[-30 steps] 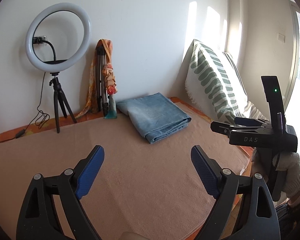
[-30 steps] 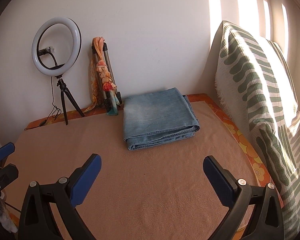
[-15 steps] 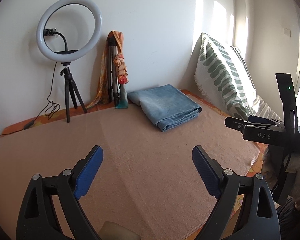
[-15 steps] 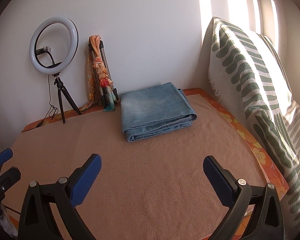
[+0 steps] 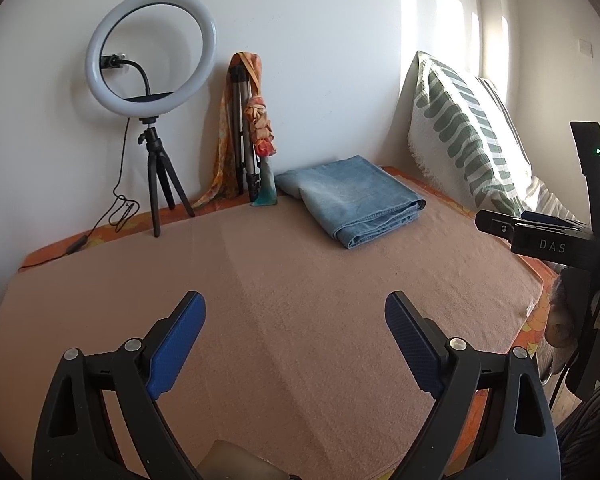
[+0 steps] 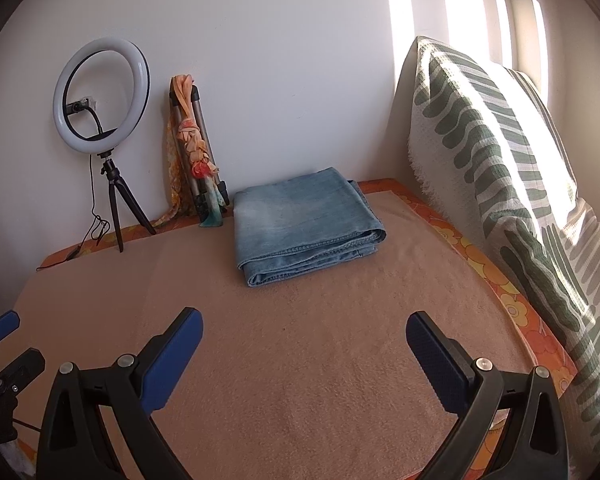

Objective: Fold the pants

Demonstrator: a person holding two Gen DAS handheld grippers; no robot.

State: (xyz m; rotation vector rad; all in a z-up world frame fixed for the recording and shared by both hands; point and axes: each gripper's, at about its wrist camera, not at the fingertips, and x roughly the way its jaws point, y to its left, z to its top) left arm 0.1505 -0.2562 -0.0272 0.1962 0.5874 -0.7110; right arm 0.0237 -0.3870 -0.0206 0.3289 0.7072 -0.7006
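Note:
The blue jeans (image 5: 352, 196) lie folded into a compact rectangle at the far side of the tan blanket (image 5: 300, 288), close to the wall. In the right wrist view the same jeans (image 6: 304, 216) sit straight ahead, their folded edge facing me. My left gripper (image 5: 294, 304) hovers over bare blanket well short of the jeans, its blue pads wide apart with nothing between them. My right gripper (image 6: 304, 316) is likewise open and empty, nearer the jeans but apart from them.
A ring light on a small tripod (image 5: 152, 80) and a folded tripod wrapped in an orange scarf (image 5: 248, 132) stand against the back wall. A green-patterned pillow (image 6: 500, 168) leans along the right edge. A gloved hand (image 5: 560, 320) shows at right.
The left gripper has sunk slightly and swung, so the jeans now sit further right and higher in its view. The right gripper turned only slightly. The jeans have not moved.

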